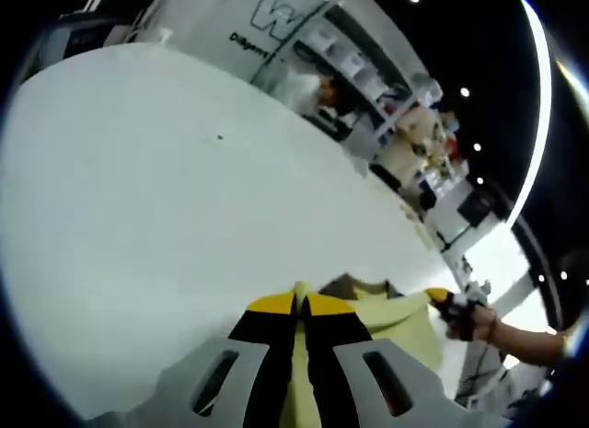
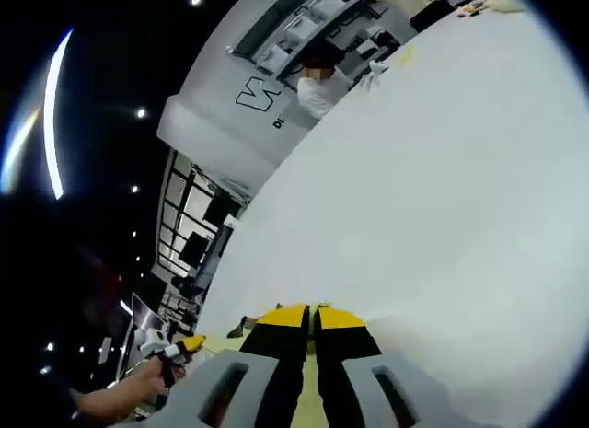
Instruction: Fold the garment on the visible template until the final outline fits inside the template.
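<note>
Both tongs (image 1: 301, 304) pinching limp yellow garment (image 1: 405, 322)

Left claw (image 1: 301, 304), black jaws with yellow tips on a pale grey body: the two jaws are pressed together, tips meeting with just a thin sliver of pale yellow fabric showing between them. In the left gripper view the right claw (image 1: 440, 299) pokes in from the right edge, yellow tip forward, with the person's hand (image 1: 474, 319) wrapped round it and a bare forearm trailing off to the edge.

Right claw (image 2: 311, 310), same colours, jaws also drawn together at the tips. In the right gripper view the left claw (image 2: 189, 343) shows low on the left, held in the other hand (image 2: 143, 377).
</note>
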Available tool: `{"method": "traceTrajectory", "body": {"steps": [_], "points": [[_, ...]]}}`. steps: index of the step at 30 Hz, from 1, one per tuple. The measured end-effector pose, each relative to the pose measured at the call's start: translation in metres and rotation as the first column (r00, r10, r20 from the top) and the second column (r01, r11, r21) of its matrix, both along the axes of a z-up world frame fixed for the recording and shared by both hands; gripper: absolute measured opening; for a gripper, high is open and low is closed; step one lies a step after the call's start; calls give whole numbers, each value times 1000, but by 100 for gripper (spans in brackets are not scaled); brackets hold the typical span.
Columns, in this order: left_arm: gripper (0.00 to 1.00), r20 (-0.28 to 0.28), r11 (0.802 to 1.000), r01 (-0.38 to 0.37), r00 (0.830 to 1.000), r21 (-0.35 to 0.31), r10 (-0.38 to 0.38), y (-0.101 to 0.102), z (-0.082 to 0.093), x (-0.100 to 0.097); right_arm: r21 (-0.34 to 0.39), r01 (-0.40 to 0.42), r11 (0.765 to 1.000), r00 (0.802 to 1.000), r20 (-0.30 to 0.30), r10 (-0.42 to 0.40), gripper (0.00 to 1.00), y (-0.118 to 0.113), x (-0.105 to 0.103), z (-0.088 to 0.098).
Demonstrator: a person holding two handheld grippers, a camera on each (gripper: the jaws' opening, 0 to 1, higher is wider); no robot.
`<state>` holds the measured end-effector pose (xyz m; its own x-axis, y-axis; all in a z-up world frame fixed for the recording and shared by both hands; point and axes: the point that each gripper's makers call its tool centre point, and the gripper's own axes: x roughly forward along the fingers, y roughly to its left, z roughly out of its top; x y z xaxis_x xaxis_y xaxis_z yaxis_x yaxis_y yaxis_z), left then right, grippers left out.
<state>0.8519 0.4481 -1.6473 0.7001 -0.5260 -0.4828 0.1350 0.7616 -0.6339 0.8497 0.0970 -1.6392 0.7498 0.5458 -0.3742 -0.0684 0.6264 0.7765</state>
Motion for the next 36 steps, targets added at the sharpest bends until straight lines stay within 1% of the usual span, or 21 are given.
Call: {"method": "traceTrajectory", "body": {"steps": [2,3,6,12,13,17,20,22,23,24,28,31,34,35,36], "points": [[0,-10,1000,-3,1000,-3,3,2,-4,2,-25,-8,1000,1000,-10,8,0,0,0,-4],[0,-11,1000,-3,1000,-5,3,2,-5,2,-26,-10,1000,1000,-10,10,0,0,0,-4],[0,-16,1000,-11,1000,-16,10,2,-6,4,-19,-11,1000,1000,-9,10,0,0,4,-6],[0,-7,999,-26,1000,-33,25,4,-4,10,-9,-2,1000,1000,5,2,0,1,9,-3],[0,-4,998,-36,999,-46,35,4,-2,13,0,5,1000,1000,13,-5,0,1,12,0],[0,14,997,-36,999,-64,37,2,7,18,10,9,1000,1000,23,-9,0,0,16,3],[0,40,996,-42,998,-81,45,2,16,26,46,30,998,999,43,-32,0,-2,23,10],[0,41,996,-39,998,-76,42,2,14,29,45,32,999,999,42,-34,0,-2,25,9],[0,23,997,-41,999,-59,43,1,7,32,34,27,999,999,26,-27,0,-1,26,2],[0,19,997,-42,999,-58,43,0,4,33,34,30,999,999,17,-30,0,-1,27,-2],[0,10,997,-48,999,-55,49,-2,1,35,26,40,999,999,-4,-40,0,-1,28,-9],[1,5,995,-69,998,-78,69,-3,4,39,24,46,999,999,-7,-46,0,-3,30,-10],[4,19,994,-77,997,-73,79,-1,6,44,21,36,999,999,6,-36,0,-3,33,-7],[3,27,993,-95,995,-71,97,1,7,47,21,32,999,999,9,-32,2,-3,34,-6],[1,35,991,-108,993,-83,111,3,10,51,18,30,999,999,14,-31,6,-3,36,-5]]}}
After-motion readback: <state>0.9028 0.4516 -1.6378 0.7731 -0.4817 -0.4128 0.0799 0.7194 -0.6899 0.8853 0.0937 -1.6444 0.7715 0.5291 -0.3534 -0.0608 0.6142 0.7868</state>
